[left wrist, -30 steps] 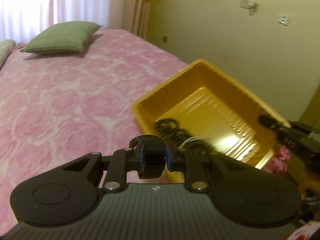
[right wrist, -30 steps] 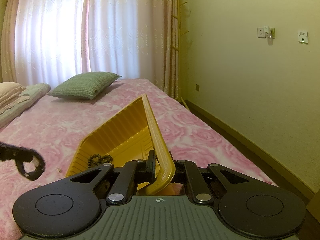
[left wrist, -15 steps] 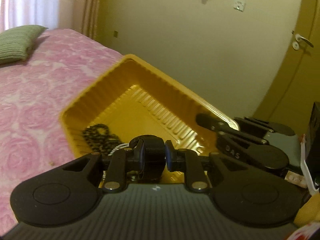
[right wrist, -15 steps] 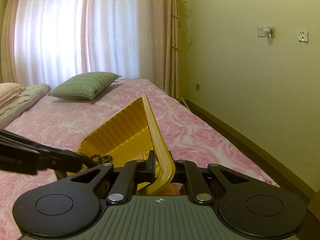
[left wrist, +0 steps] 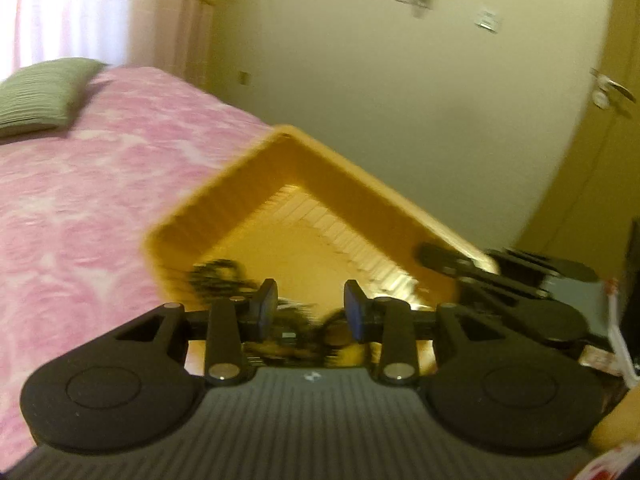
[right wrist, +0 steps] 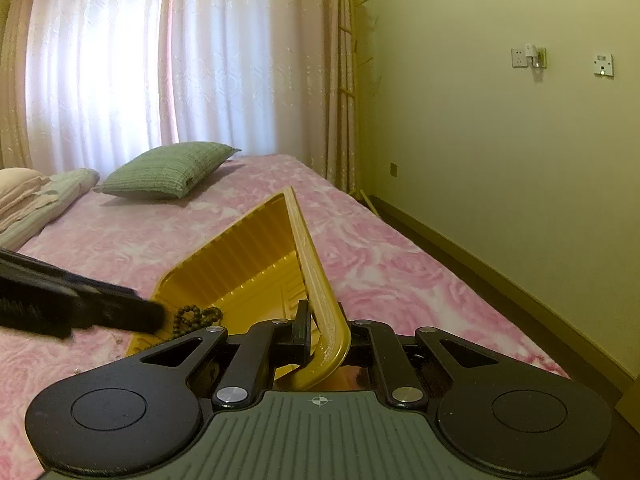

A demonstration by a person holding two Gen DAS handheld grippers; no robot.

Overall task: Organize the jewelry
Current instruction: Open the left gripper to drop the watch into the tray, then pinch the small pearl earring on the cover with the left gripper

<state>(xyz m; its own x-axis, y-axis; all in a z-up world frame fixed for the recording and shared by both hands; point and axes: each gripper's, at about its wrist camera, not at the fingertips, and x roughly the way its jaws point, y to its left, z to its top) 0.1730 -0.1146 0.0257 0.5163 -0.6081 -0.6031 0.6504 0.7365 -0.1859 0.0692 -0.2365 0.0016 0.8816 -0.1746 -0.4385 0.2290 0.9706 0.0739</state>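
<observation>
A yellow ribbed tray (left wrist: 192,220) is held tilted above the pink bed, and my right gripper (right wrist: 324,332) is shut on its near rim (right wrist: 316,280). A dark bead bracelet (right wrist: 196,316) lies in the tray's low corner, blurred in the left wrist view as dark beads (left wrist: 216,274). My left gripper (left wrist: 311,306) hangs over the tray's near side with its jaws opening, and nothing sits between the blue pads. A dark blurred item (left wrist: 296,326) lies just below them. The left gripper's fingers (right wrist: 120,308) enter the right wrist view from the left, at the tray's edge.
The pink rose bedspread (right wrist: 120,248) stretches left and back, with a green pillow (right wrist: 168,170) and folded bedding (right wrist: 36,196) near the curtained window. A pale wall with sockets (right wrist: 528,58) runs along the right, and a door handle (left wrist: 610,86) shows at the far right.
The left gripper's jaws have spread and the black band they pinched is no longer between the pads. It has moved further over the tray. The right gripper and tray have stayed put.
</observation>
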